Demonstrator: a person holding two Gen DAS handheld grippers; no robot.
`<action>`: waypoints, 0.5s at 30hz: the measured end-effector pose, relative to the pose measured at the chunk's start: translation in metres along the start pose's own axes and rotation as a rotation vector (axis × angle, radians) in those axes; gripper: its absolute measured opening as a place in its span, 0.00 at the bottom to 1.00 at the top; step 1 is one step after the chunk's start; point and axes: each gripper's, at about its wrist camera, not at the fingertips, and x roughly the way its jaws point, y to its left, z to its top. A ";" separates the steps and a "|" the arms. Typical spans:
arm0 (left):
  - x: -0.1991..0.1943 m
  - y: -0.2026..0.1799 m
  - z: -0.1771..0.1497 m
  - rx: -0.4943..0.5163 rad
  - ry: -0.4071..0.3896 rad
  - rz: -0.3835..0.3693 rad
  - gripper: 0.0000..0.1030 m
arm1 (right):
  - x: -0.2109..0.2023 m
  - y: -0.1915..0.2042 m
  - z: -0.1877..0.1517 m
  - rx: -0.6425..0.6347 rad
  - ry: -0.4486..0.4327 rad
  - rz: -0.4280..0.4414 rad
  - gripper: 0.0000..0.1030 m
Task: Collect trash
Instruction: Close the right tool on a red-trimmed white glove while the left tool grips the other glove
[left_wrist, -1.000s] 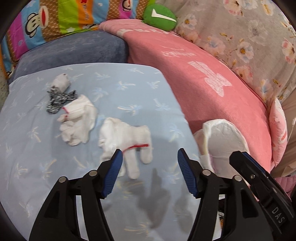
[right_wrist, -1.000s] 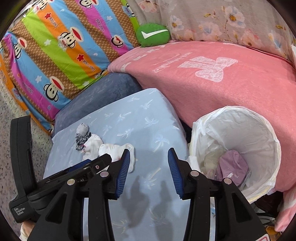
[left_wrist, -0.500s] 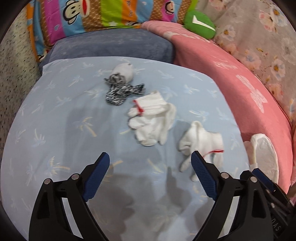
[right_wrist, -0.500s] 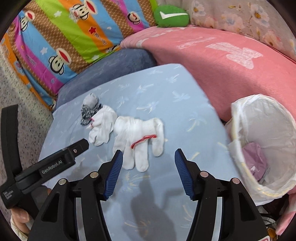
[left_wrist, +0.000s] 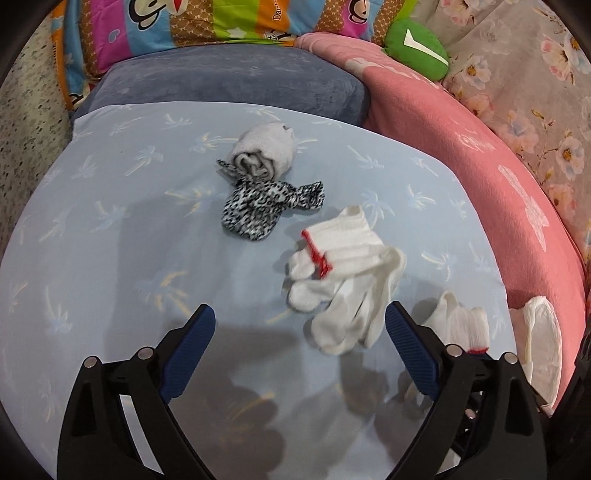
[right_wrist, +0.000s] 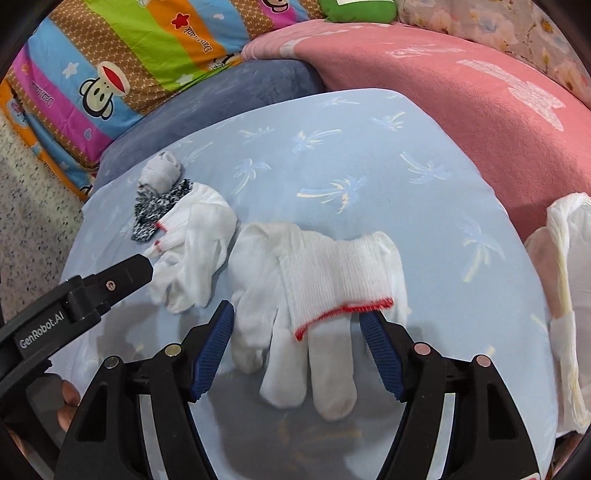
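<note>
- I see white knit cotton gloves (right_wrist: 325, 280), red-stitched cuffs.
- My right gripper (right_wrist: 299, 343) has matt black plastic, ribbed blue pads (right_wrist: 214, 347).
- Pale blue cushion cover (left_wrist: 110, 258) looks smooth cloth.
- Pink blanket (right_wrist: 461, 110) looks fleecy.

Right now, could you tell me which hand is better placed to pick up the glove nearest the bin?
Right: the right gripper is open astride that glove; the left gripper faces the other glove.

cushion cover (left_wrist: 110, 258): light blue, pale palm print | gloves (right_wrist: 317, 280): white, red cuff edge | small cloth (left_wrist: 266, 210): black-white speckled | rolled sock (left_wrist: 264, 151): grey | blanket (right_wrist: 461, 110): pink, white marks | quilt (right_wrist: 110, 66): coloured stripes, monkey faces | gripper pads (right_wrist: 212, 350): blue
</note>
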 end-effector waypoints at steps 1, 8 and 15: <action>0.004 -0.001 0.003 -0.003 0.004 -0.006 0.87 | 0.003 -0.001 0.002 0.007 0.002 -0.003 0.66; 0.036 -0.013 0.010 -0.003 0.057 -0.016 0.87 | 0.011 -0.003 0.010 -0.010 -0.027 -0.036 0.64; 0.032 -0.020 0.004 0.028 0.036 0.021 0.77 | 0.007 -0.009 0.005 -0.045 -0.042 -0.085 0.37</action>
